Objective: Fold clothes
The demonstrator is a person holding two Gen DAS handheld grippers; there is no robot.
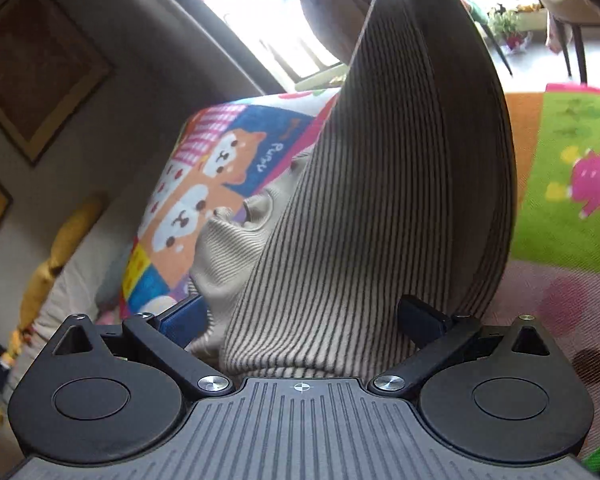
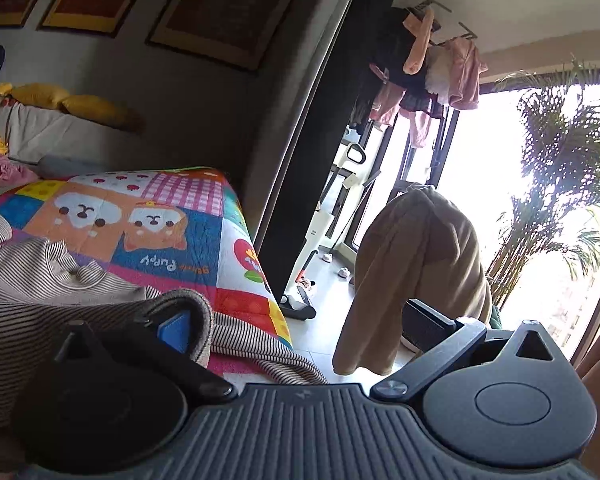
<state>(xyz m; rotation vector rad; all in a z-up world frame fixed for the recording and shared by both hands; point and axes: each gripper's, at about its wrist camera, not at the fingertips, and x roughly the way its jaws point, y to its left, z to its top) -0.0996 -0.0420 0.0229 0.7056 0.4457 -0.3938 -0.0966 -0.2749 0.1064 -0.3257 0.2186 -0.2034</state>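
A beige sweater with thin dark stripes lies on a colourful cartoon-print quilt. In the left wrist view a fold of it rises between my left gripper's fingers, which stand wide apart; its plain beige ribbed collar shows on the left. In the right wrist view the sweater spreads over the quilt, and its hem is draped over the blue-padded left finger of my right gripper, whose fingers are wide apart.
The quilt's edge drops to a tiled floor. A chair draped with a tan garment stands by a bright window with a palm and a clothes rack. Yellow cushions sit on a sofa at the wall.
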